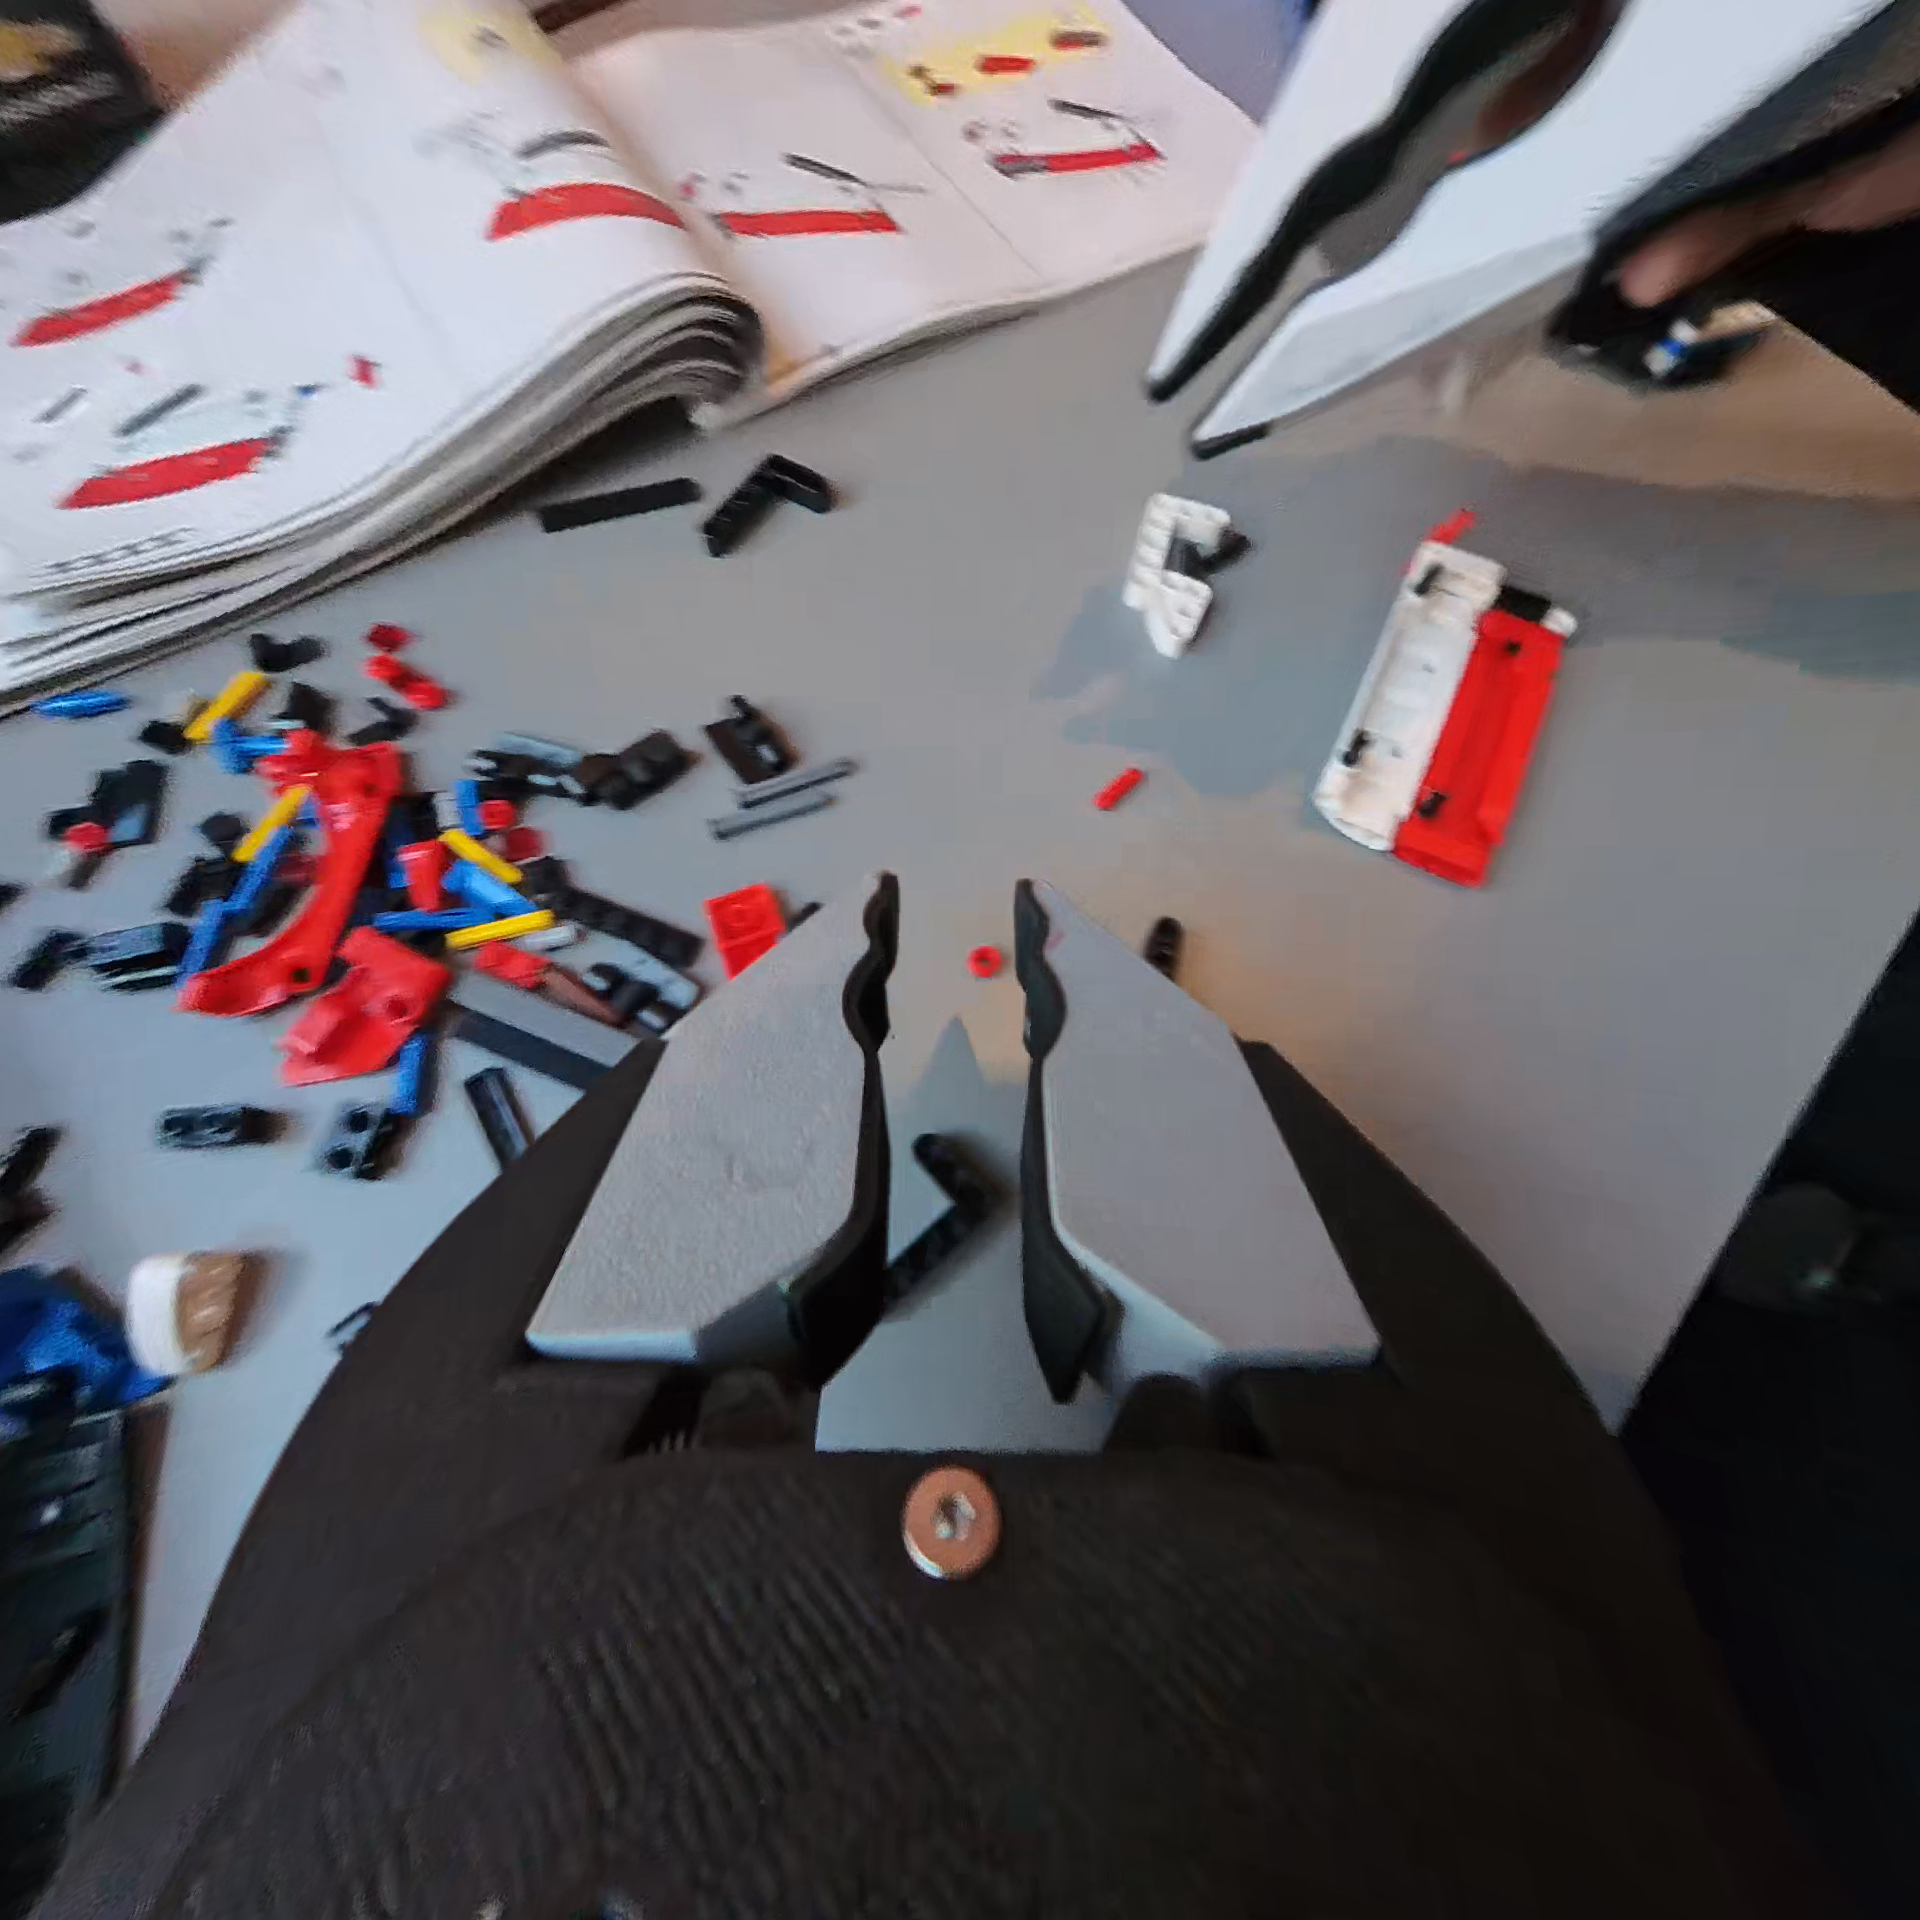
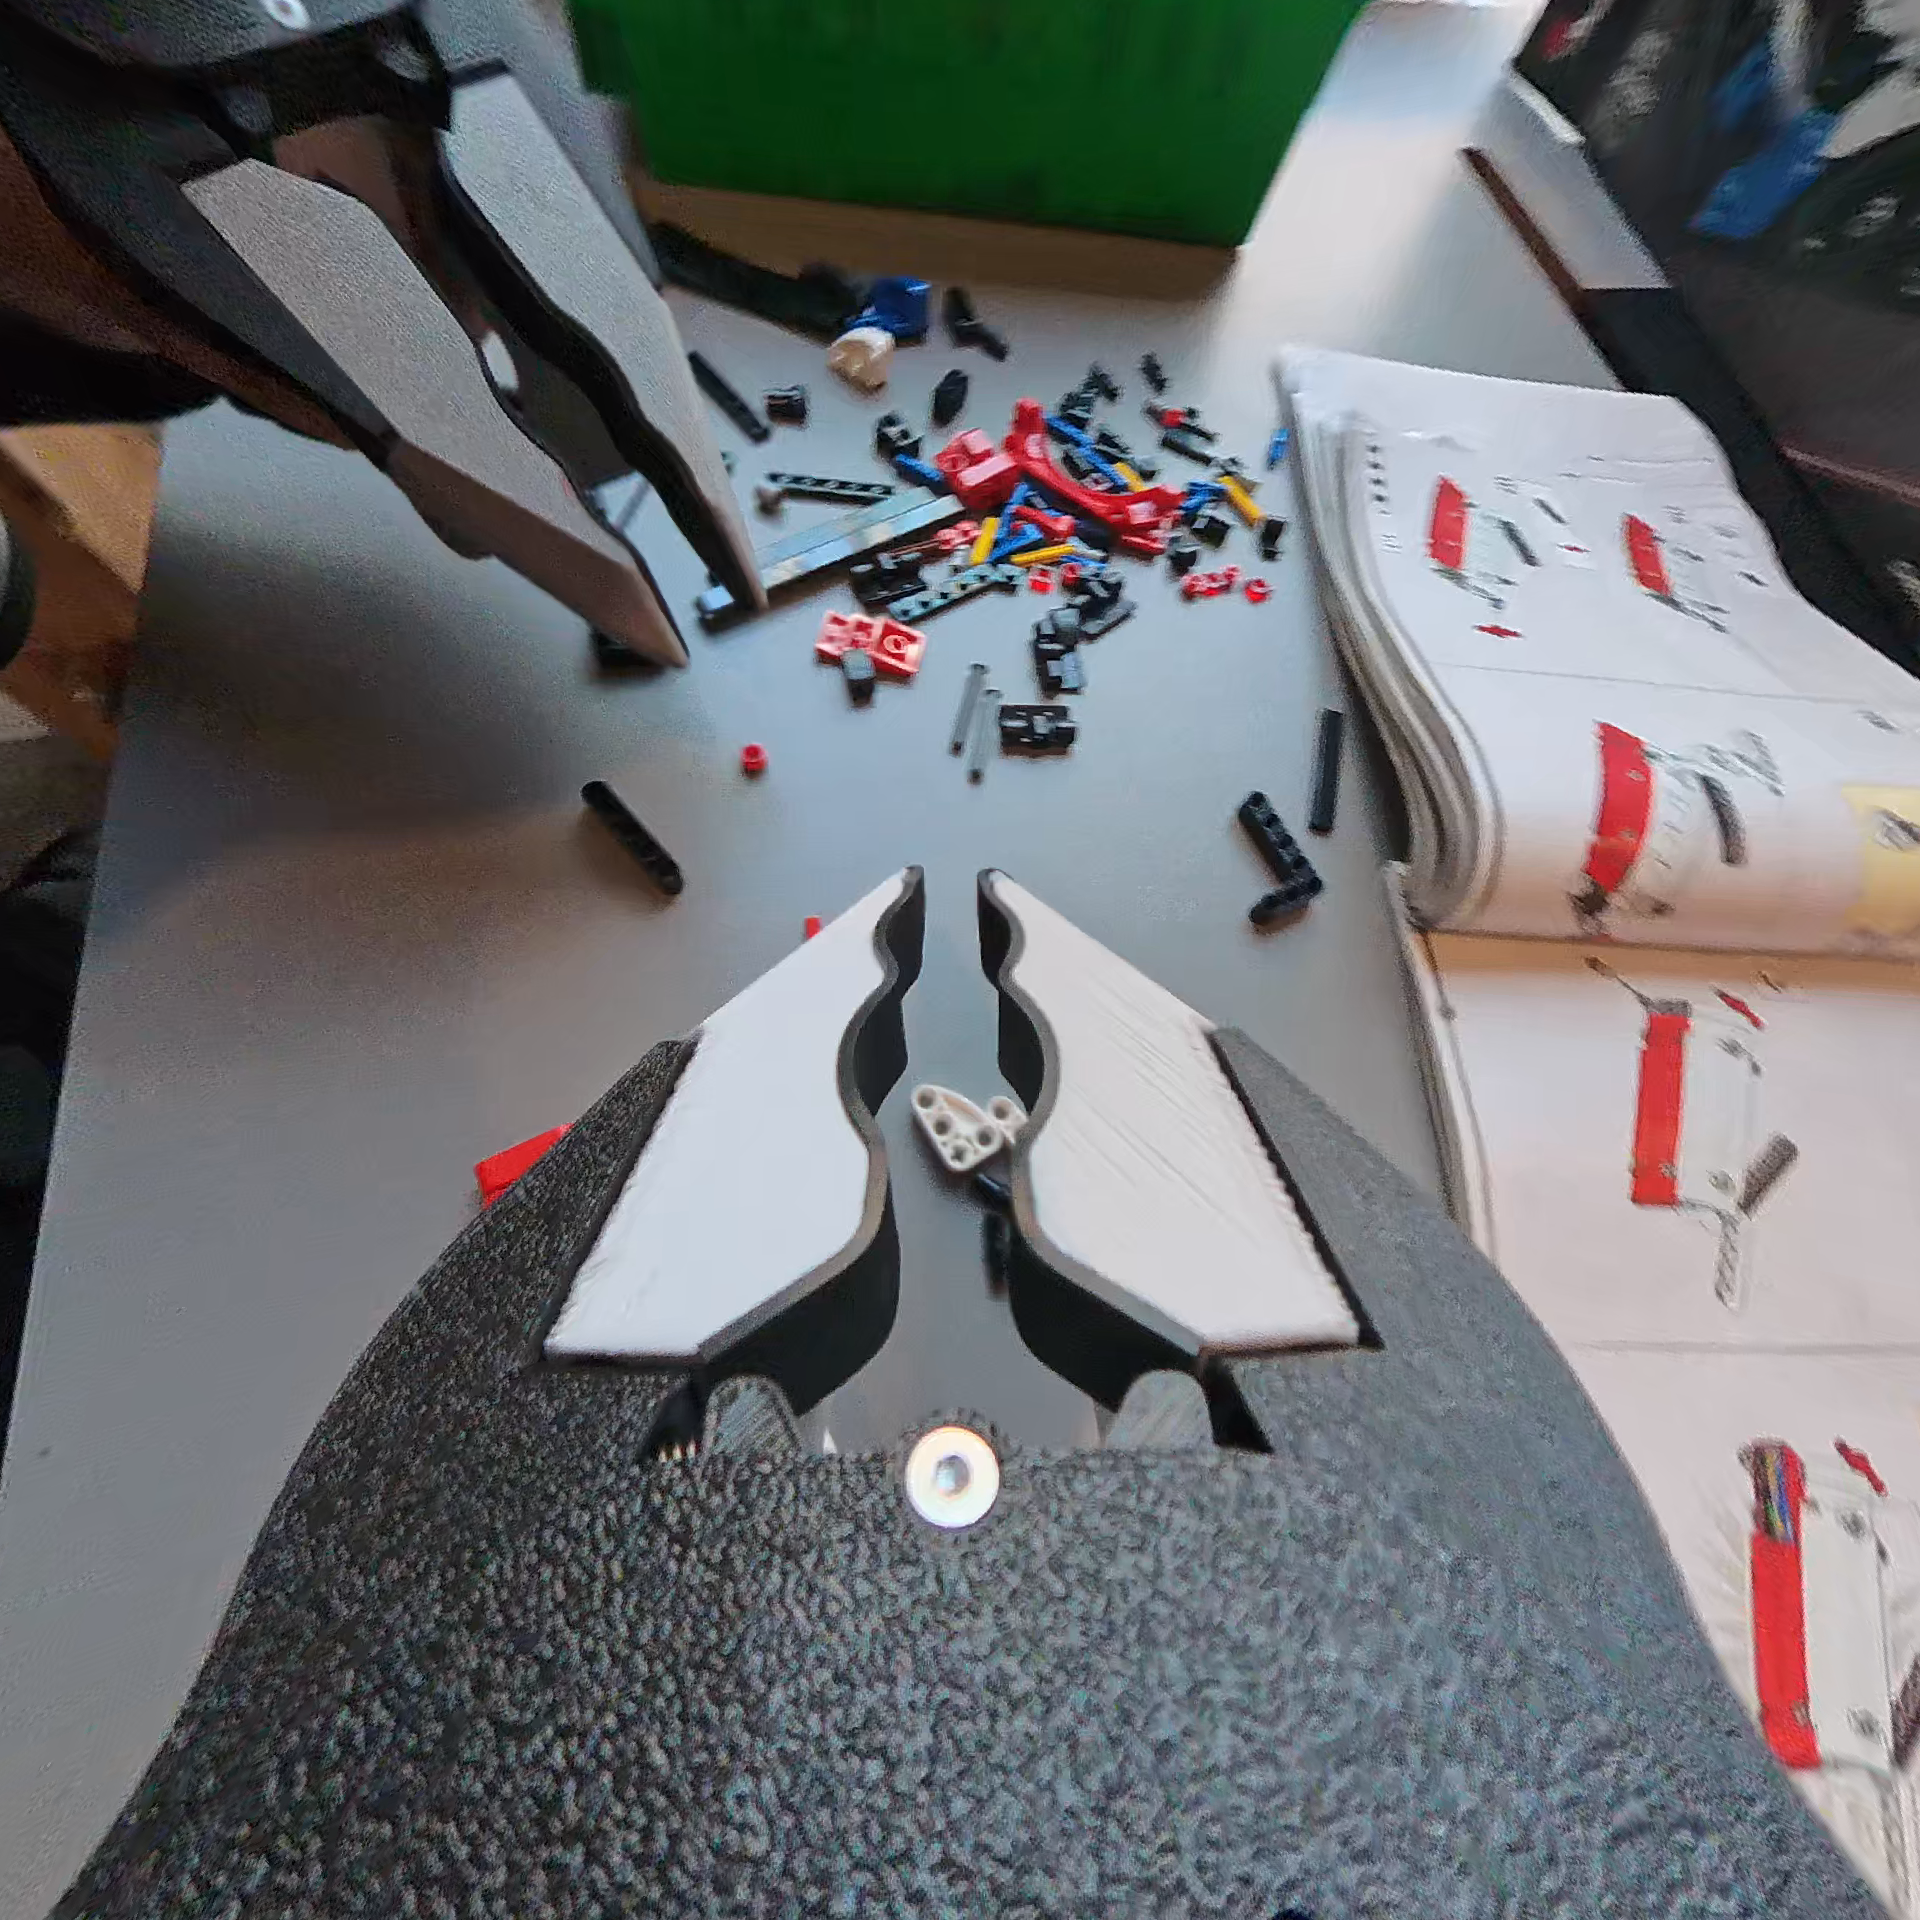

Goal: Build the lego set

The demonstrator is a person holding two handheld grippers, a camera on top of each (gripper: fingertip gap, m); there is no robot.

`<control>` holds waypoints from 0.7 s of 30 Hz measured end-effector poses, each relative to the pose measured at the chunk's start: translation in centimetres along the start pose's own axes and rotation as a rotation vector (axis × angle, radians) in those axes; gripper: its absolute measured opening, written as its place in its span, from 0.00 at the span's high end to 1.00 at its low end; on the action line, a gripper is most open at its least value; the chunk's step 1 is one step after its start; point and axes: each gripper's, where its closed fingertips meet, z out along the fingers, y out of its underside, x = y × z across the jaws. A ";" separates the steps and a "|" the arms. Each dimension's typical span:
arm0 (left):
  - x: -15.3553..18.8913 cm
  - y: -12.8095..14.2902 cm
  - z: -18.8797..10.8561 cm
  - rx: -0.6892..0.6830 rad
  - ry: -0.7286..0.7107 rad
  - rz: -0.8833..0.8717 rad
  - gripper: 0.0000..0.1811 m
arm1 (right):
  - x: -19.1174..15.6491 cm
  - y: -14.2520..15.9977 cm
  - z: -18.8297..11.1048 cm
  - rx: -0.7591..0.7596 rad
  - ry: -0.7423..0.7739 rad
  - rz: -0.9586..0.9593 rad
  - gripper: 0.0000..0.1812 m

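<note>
Left wrist view: left gripper (image 1: 954, 899) empty, jaws apart — small red ring (image 1: 982, 960) lies between its tips, at 12 o'clock; right gripper (image 2: 950, 883) also open, farther

Red, black, blue and yellow pieces on a grey table

The grey table (image 1: 1039, 416) is carrying a loose pile of bricks (image 1: 343, 883) showing red, black, blue and yellow, beside a built panel (image 1: 1444, 717) showing half white, half red. The open instruction booklet (image 1: 416, 260) is showing white pages with red drawings and pale yellow boxes. The left gripper (image 1: 951, 894) is showing grey fingers edged in black; the right gripper (image 2: 951, 883) is showing white ones on speckled black.
</note>
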 end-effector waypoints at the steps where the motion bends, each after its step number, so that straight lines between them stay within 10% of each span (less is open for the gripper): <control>1: -0.5 -0.1 -0.1 0.003 -0.004 -0.013 0.89 | 0.6 0.3 -0.3 0.007 0.021 0.017 0.95; 21: 5.1 4.4 3.2 -0.173 0.131 0.116 0.98 | -3.8 5.0 4.8 -0.233 -0.116 -0.148 0.93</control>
